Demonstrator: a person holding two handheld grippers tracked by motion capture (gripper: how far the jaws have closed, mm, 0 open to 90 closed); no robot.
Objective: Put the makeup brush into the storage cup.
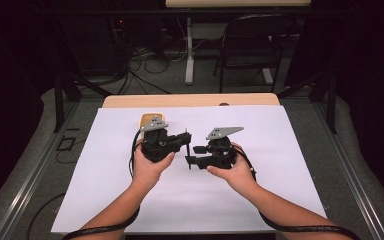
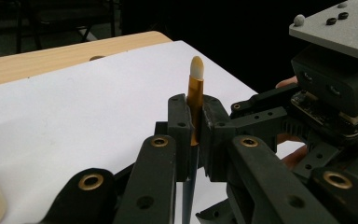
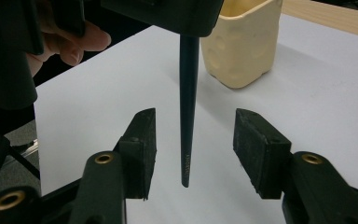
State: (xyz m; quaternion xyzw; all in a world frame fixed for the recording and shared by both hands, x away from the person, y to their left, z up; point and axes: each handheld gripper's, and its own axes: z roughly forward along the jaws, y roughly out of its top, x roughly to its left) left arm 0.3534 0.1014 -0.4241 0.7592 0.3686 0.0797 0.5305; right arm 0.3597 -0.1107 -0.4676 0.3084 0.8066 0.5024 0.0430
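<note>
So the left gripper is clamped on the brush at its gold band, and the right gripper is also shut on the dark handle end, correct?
Not quite. The left gripper is indeed clamped on the brush at its gold band, but the right gripper is not shut on the handle: the right gripper view shows its fingers standing apart, with the dark handle end hanging untouched between them.

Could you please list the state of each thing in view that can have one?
Paintbrush: upright, bristles up, clamped at the ferrule.
Left tongs: shut on the paintbrush.
Right tongs: open, jaws either side of the handle, not touching.
Cream holder: upright on the white sheet.
</note>
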